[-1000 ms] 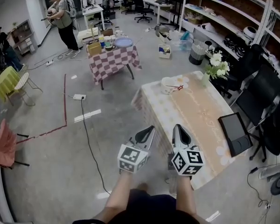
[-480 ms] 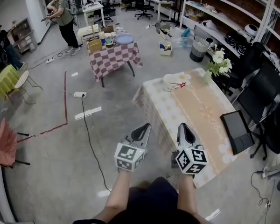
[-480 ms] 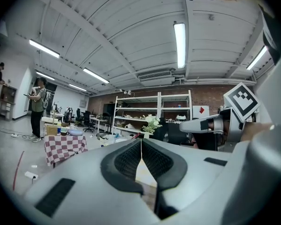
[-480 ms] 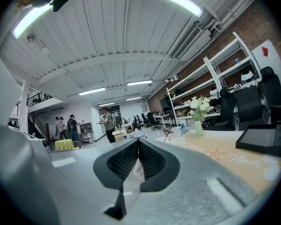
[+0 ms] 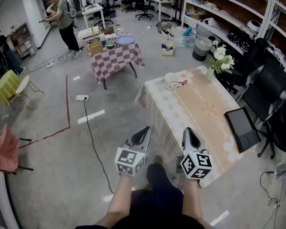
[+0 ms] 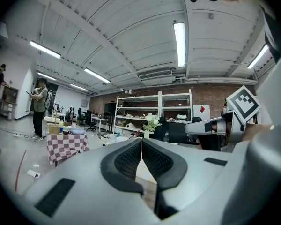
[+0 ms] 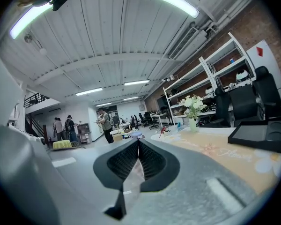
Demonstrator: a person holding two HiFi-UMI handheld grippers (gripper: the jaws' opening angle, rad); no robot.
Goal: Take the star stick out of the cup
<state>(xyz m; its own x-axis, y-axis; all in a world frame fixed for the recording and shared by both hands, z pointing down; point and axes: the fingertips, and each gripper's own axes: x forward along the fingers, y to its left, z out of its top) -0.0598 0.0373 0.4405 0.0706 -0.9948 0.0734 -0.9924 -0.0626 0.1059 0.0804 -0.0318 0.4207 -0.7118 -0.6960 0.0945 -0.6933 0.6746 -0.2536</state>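
The cup, with the star stick in it, stands at the far end of the table; the flower vase stands at the table's far right corner.

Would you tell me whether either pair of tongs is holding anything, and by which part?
Nothing is held: the left tongs and right tongs are both shut and empty. The star stick rests in the cup across the table.

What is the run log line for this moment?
left gripper: shut, empty | right gripper: shut, empty | both: by table near end | star stick: in cup, far end | task: not begun
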